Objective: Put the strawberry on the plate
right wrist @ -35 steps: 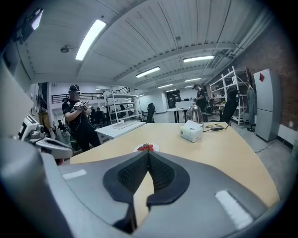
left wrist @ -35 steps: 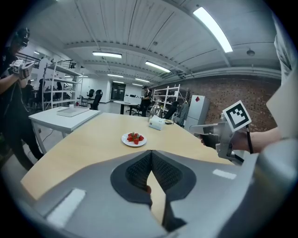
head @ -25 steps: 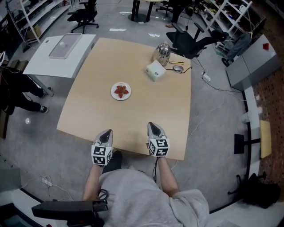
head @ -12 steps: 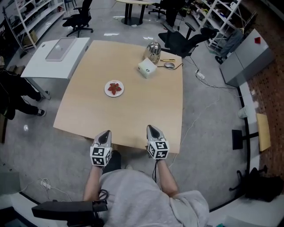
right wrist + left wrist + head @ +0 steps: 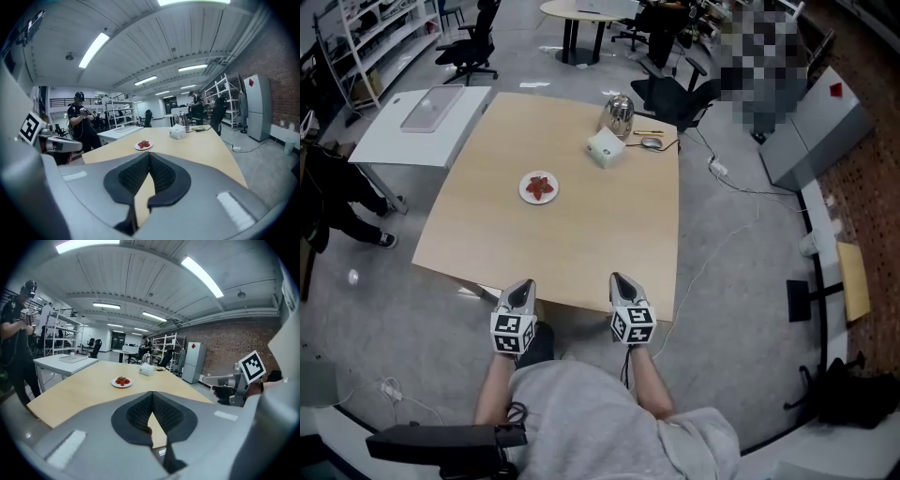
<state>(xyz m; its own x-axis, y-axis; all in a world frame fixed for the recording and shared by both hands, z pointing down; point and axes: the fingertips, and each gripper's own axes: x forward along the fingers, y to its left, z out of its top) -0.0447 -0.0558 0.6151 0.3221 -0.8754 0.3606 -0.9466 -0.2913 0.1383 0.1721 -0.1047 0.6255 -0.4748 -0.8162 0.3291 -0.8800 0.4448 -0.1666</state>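
Grey workshop flooring is surrounding a pale wooden table (image 5: 581, 244), and the strawberry (image 5: 540, 186) is already lying on the small white plate (image 5: 526, 196) toward the table's far left, so the task is looking finished or not under way. The red fruit is probably going to handle as light, soft and easily bruised, with slightly slick skin. A gentle pinch across its widest part is seeming safest. Beyond the plate, a white tissue box (image 5: 606, 148) and a metal kettle (image 5: 619, 114) are sitting near the far edge. Well apart from the fruit, at the near edge, the left gripper (image 5: 524, 287) and right gripper (image 5: 619, 281) are hovering with jaws clenched together, gripping nothing.
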